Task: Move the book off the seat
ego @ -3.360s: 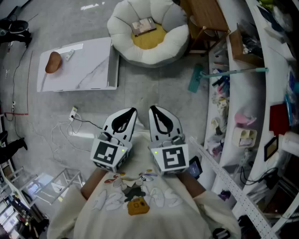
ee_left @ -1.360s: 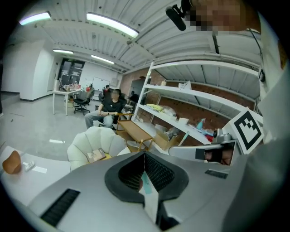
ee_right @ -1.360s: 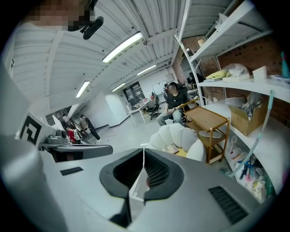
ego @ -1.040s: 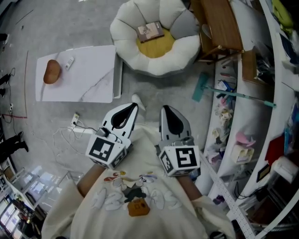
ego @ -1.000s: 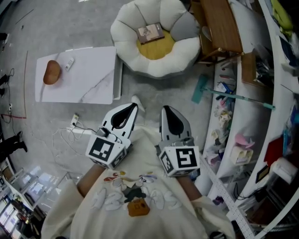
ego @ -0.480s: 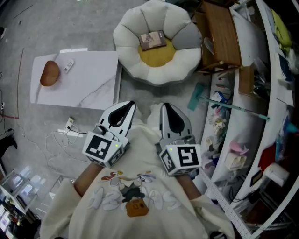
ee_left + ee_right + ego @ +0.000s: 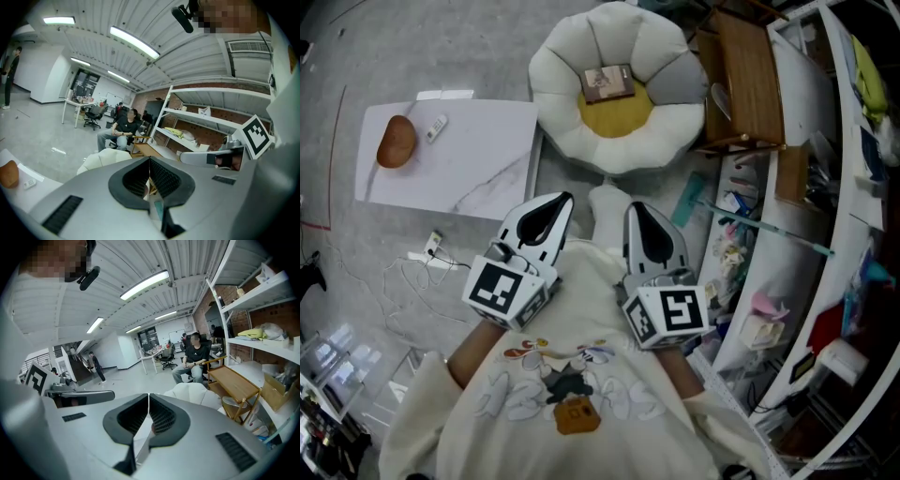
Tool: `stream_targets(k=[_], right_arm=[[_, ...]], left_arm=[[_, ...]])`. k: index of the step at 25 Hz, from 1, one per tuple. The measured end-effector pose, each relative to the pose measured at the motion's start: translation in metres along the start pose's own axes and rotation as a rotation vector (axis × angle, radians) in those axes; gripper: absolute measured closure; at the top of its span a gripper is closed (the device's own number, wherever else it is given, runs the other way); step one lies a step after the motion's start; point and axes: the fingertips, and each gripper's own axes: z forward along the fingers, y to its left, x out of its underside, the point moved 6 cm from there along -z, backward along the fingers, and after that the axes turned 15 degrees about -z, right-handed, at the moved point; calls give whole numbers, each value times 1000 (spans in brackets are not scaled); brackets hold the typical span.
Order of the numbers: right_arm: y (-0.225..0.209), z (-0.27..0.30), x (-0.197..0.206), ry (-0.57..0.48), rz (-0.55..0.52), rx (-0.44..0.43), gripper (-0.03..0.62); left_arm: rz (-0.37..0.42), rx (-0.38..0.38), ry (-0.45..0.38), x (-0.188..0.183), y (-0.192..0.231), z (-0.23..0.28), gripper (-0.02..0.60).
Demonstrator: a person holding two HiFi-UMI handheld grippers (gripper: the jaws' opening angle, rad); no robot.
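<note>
A small brown book lies flat on the yellow middle of a white flower-shaped cushion seat on the floor, at the top of the head view. Both grippers are held side by side above the floor, short of the seat and apart from it. My left gripper is shut with nothing in it, and my right gripper is shut and empty too. In the left gripper view the closed left gripper points past the seat. The right gripper points over the seat. The book is hidden in both gripper views.
A low white marble-look board lies left of the seat with a brown lump and a small white item. A wooden stand, a teal broom and cluttered shelves line the right. Cables trail at left. A person sits beyond.
Both grippers have moved forward together toward the seat, and the gap to the cushion has shrunk. Their jaws stay closed, and the book has not moved.
</note>
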Motion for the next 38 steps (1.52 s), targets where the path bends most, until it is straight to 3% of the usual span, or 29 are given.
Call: stream_targets(k=[8,18,24,32,38], right_arm=[[-52,43,-2,7,30,-14,581],[-149,106,-25,4,51,-27,582],[-199,148,-22,46,72,-135,581],[-239,179,-19,62,84,-252,581],[-269,184,-23,52,50,-240,580]], left_arm=[[-15,-27,49,-16,9,63,569],[-8,-35,116,-43,11,181,569],[-41,-121,154,-51,13,242,569],[-58,-201,139,-53,18,287,569],[-35,-203,145,-56,15,303,569]])
